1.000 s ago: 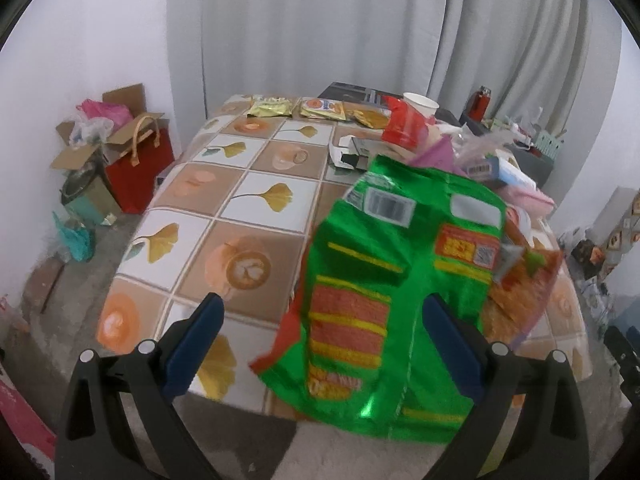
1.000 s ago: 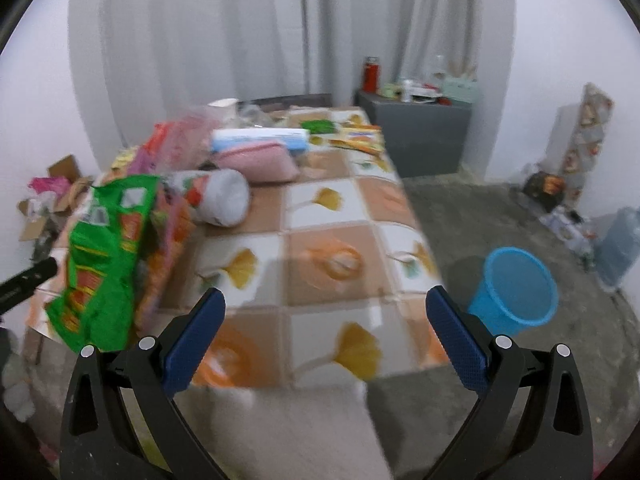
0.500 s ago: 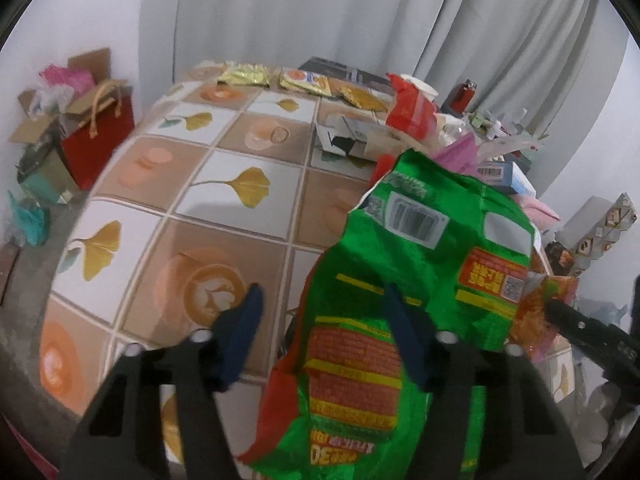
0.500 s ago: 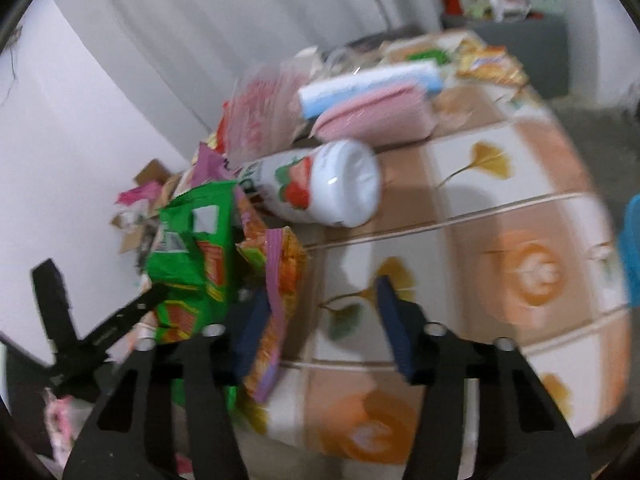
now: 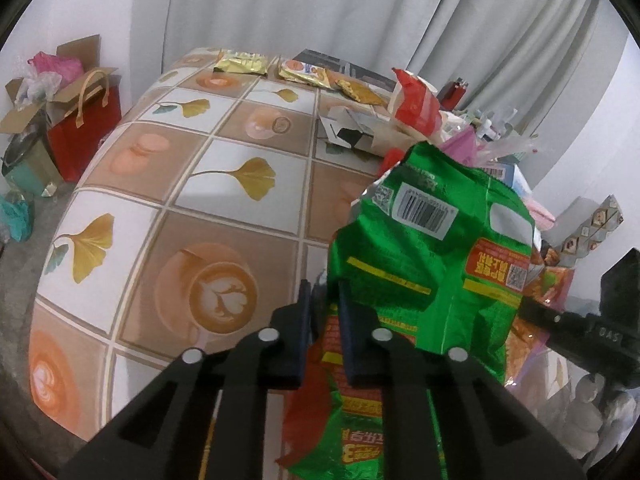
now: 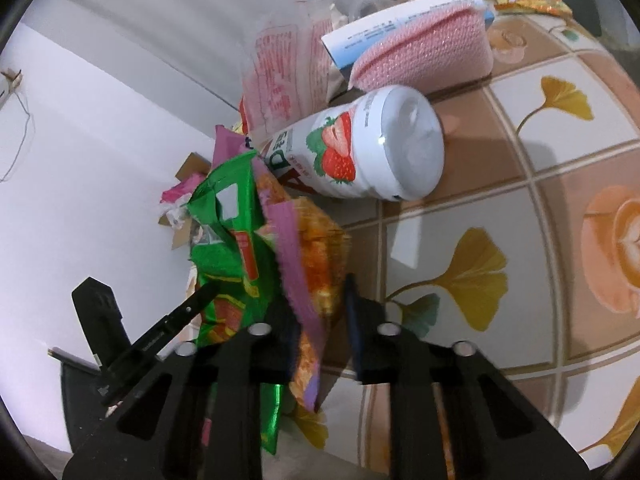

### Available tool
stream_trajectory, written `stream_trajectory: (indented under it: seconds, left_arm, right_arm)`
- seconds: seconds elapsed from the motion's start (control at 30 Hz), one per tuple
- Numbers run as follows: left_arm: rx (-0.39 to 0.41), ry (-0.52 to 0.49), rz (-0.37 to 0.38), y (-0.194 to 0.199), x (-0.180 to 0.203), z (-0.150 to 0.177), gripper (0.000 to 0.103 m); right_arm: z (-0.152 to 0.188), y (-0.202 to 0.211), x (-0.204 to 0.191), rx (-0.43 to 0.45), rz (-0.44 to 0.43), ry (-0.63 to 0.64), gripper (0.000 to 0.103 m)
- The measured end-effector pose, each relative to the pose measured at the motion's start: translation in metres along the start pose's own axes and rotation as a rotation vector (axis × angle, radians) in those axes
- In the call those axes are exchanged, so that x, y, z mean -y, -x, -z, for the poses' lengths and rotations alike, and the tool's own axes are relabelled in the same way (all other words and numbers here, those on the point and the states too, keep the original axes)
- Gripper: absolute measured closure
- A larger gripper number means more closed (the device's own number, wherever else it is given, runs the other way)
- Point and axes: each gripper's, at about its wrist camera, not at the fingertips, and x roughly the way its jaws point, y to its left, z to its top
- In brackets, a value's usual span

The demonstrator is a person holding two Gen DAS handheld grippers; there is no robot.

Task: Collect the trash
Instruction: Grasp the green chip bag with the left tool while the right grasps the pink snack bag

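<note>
A crumpled green snack bag point(image 5: 432, 248) hangs over the near edge of the table. My left gripper point(image 5: 324, 304) is closing and pinches the bag's left edge between its narrow jaws. Behind the green bag point(image 6: 228, 248) lies an orange snack bag with a pink edge point(image 6: 320, 248). My right gripper point(image 6: 322, 316) is closing around it. The pink edge runs between the jaws against the left finger, with a dark gap before the right finger point(image 6: 352, 320). The orange bag point(image 5: 548, 288) also peeks out at the right in the left wrist view.
A strawberry drink bottle point(image 6: 372, 152) lies on its side just beyond the bags, with pink bubble wrap point(image 6: 424, 56) behind it. The patterned tablecloth point(image 5: 224, 184) carries gold packets point(image 5: 240, 66), a torn carton point(image 5: 352, 132) and a red wrapper point(image 5: 412, 104). A red gift bag point(image 5: 84, 120) stands on the floor at left.
Both grippers went from wide open to nearly shut while moving down onto the bags. The right one swung left from the open table to the orange bag.
</note>
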Motion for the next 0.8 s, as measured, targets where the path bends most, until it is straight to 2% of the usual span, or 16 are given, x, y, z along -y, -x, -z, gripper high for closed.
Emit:
stream_trajectory:
  seconds: [0.23,0.53,0.8]
  left_arm:
    - [0.025,0.045,0.067,0.014,-0.009,-0.002,0.099]
    - [0.086,0.096,0.143,0.045,-0.023,-0.008,0.100]
    - [0.141,0.113,0.184,0.078,-0.032,-0.012,0.100]
  right_arm:
    - [0.004,0.010,-0.014,0.028,-0.004,0.044,0.096]
    - [0.009,0.011,-0.026,0.041,-0.018,0.062,0.098]
    - [0.015,0.037,-0.029,0.064,-0.039,0.076,0.098]
